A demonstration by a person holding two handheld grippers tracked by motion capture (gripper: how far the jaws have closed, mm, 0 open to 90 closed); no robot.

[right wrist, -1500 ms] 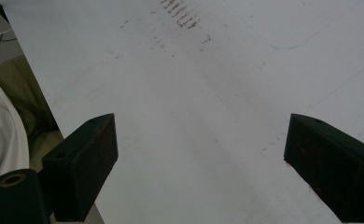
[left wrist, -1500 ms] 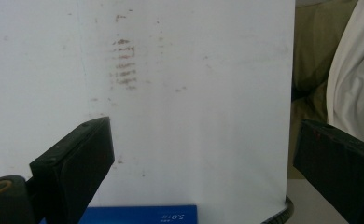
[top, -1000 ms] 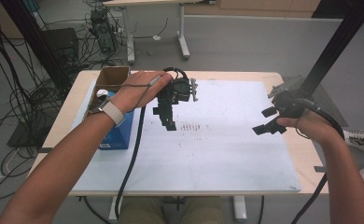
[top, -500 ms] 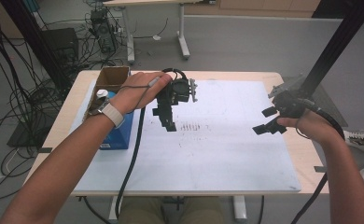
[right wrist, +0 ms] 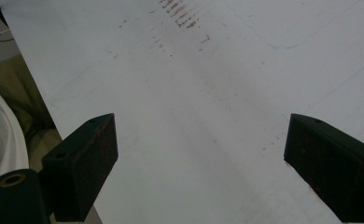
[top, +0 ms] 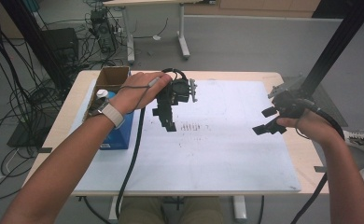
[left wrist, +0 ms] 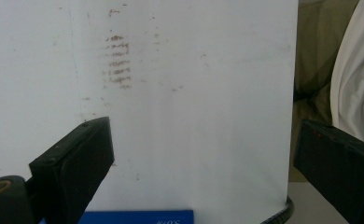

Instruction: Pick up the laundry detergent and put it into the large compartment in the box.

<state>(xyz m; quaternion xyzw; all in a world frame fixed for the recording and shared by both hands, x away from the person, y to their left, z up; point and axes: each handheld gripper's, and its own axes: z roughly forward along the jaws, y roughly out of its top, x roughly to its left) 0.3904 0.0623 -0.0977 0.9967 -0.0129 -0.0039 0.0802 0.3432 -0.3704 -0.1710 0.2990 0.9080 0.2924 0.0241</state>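
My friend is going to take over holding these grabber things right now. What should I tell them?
Left gripper: jaws wide open, holding nothing, raised above the white board near the row of brown smudge marks.
Right gripper: jaws wide open, holding nothing, above the board's right side.
Nearby things: the blue box lies at the board's left edge, with an open brown cardboard box behind it and a white-capped bottle beside it.
Done: nothing has been picked up.
Left: probably reach for the things at the left, with the left gripper closest.
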